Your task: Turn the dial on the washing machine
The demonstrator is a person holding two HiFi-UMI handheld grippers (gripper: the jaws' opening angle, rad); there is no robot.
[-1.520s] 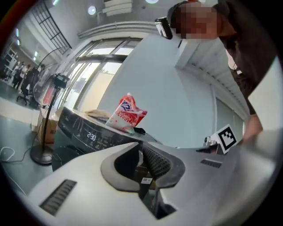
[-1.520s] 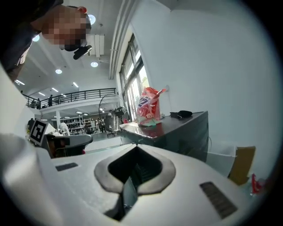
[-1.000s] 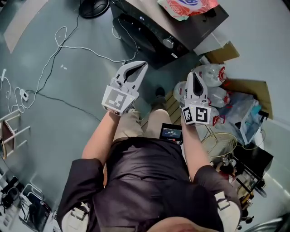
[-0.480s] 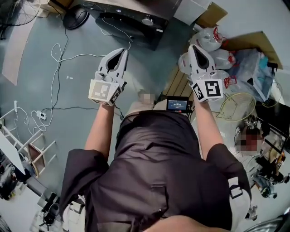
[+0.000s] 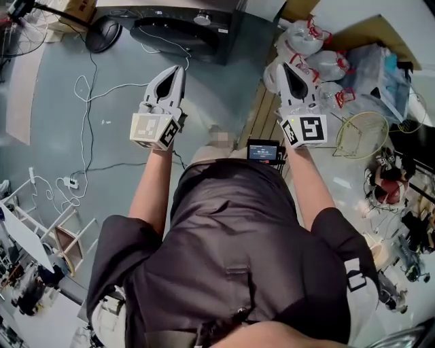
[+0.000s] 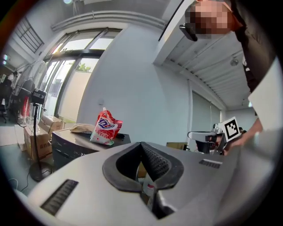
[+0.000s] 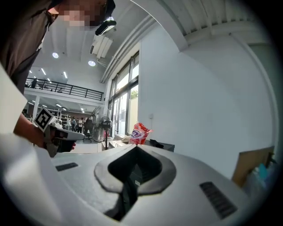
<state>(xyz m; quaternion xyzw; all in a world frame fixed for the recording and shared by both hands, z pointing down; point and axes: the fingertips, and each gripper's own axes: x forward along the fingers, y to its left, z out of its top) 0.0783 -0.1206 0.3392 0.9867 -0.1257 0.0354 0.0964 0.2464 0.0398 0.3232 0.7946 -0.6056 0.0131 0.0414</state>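
Observation:
The dark washing machine (image 5: pixel 204 30) stands at the top of the head view, its round silver dial (image 5: pixel 202 18) on the front panel. A red detergent bag (image 6: pixel 106 128) lies on its lid. My left gripper (image 5: pixel 179 68) is held in the air, shut and empty, pointing toward the machine but well short of it. My right gripper (image 5: pixel 288 65) is also shut with nothing in it, over the wooden slats right of the machine. The machine (image 6: pixel 66 145) shows past the left gripper (image 6: pixel 141 145), and its top (image 7: pixel 160 145) shows past the right gripper (image 7: pixel 136 148).
White cables (image 5: pixel 92 75) trail over the grey floor, by a fan base (image 5: pixel 102 30). Plastic bags (image 5: pixel 306 41), cardboard (image 5: pixel 367 30) and a wire basket (image 5: pixel 360 136) crowd the right. A small screen (image 5: pixel 264 151) hangs at the person's waist. A rack (image 5: pixel 41 224) stands lower left.
The washing machine has slid up to the top edge of the head view and looks farther off. Both grippers stay raised and shut, now more level with each other.

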